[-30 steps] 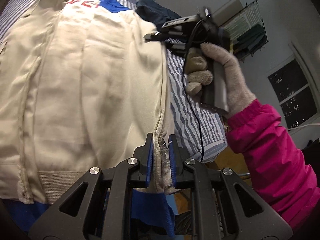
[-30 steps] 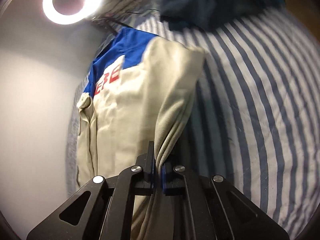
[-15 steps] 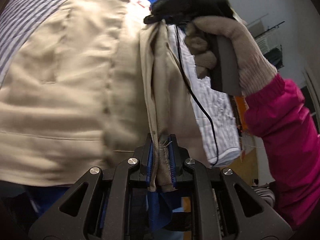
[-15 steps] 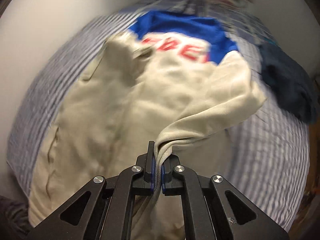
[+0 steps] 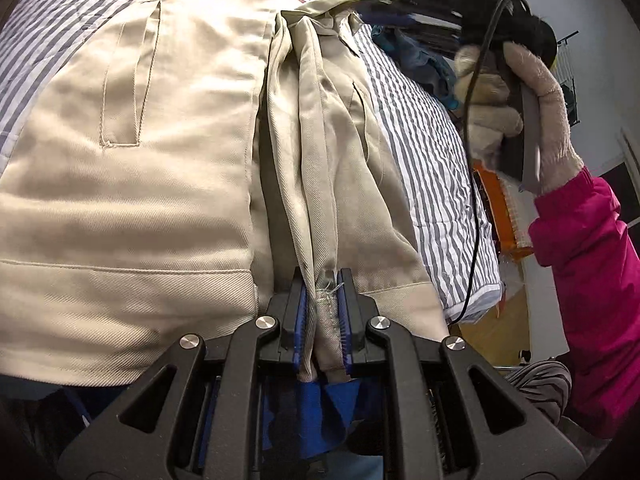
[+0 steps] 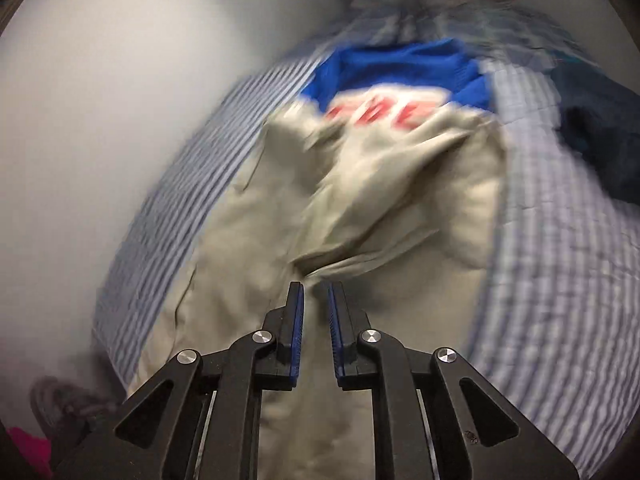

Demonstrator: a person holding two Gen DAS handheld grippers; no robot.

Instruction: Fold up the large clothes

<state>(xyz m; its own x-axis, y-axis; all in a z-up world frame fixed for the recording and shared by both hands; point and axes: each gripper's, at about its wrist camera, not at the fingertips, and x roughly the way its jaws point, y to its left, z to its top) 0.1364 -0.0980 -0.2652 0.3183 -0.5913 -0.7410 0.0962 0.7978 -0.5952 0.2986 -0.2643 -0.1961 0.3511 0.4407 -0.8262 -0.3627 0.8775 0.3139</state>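
Half the jacket motion-blurred.

- My left tongs are matte black, with 2 angular arms cut through by triangular openings.
- I count 4 round silver screws across their linkage, and blue ribbed pads line the inner faces of the fingers.
- My right tongs are built the same from their own camera: black arms, 4 silver screws, blue ribbed pads.
- My right hand wears a fuzzy beige knit glove.
- Below the glove's cuff comes a bright pink sleeve of smooth jacket fabric.
- A thin black cable trails down from the dark grey handle.
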